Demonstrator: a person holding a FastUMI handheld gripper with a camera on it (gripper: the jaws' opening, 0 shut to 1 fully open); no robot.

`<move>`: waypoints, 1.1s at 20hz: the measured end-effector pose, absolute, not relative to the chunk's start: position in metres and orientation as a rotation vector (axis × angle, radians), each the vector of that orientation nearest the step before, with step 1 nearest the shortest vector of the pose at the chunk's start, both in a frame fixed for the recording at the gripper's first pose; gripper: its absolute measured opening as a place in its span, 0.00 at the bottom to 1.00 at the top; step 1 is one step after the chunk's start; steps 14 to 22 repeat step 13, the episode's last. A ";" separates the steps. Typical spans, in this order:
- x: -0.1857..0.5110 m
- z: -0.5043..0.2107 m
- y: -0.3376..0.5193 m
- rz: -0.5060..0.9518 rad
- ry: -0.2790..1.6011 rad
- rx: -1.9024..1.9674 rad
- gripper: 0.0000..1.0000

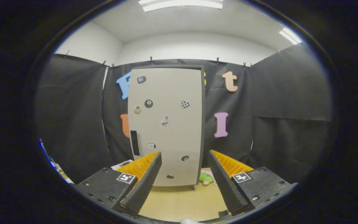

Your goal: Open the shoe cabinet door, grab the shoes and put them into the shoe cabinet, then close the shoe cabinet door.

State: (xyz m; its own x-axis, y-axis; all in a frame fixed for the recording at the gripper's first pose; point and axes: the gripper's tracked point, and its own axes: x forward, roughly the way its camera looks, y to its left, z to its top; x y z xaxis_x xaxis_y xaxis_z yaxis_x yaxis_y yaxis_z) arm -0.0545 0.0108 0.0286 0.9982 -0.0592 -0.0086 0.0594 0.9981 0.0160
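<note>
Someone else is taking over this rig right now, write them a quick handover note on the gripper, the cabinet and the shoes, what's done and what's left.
Gripper: jaws open, holding nothing, pointed at the cabinet from a short way back.
Shoe cabinet: stands upright on the wooden floor ahead of the jaws, door shut. Its dark handle is a vertical bar at the door's left edge, low down.
Shoes: a green and pink item lies on the floor just right of the cabinet's foot, partly hidden; likely the shoes, but I cannot tell for sure.
Done: nothing yet.
Left: open the door by the handle, put the shoes inside, shut the door.
</note>
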 end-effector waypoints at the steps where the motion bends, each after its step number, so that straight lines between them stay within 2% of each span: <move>1: -0.055 0.028 0.010 -0.059 0.009 0.017 0.98; 22: -0.059 0.033 0.005 -0.058 0.000 0.017 0.98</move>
